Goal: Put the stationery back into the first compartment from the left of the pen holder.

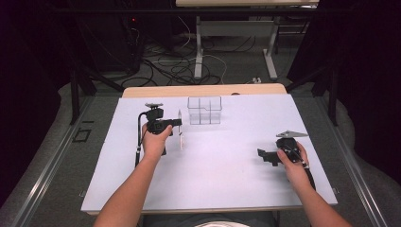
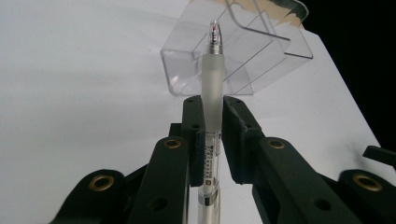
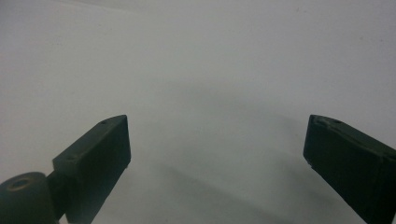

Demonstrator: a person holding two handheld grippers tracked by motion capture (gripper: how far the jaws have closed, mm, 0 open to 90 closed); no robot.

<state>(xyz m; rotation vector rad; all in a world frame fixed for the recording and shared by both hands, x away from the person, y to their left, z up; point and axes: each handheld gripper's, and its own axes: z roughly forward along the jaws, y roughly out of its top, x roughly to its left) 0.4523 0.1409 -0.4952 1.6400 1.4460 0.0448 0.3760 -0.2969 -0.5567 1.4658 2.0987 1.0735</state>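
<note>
My left gripper (image 2: 212,135) is shut on a clear plastic pen (image 2: 211,93), pinched across its barrel with the frosted grip and tip pointing away. In the high view the left gripper (image 1: 178,123) holds the pen (image 1: 180,127) upright above the table, just left of a clear plastic organizer (image 1: 204,110) with several compartments. That organizer (image 2: 233,51) lies right beyond the pen's tip in the left gripper view. My right gripper (image 1: 261,155) rests low over the right side of the table, jaws wide apart (image 3: 217,154) with nothing between them.
The white table top (image 1: 213,165) has a wooden strip along its far edge (image 1: 203,90). Beyond it, cables and metal legs of another table (image 1: 198,52) stand on the floor. Dark frame rails (image 1: 75,94) flank both sides.
</note>
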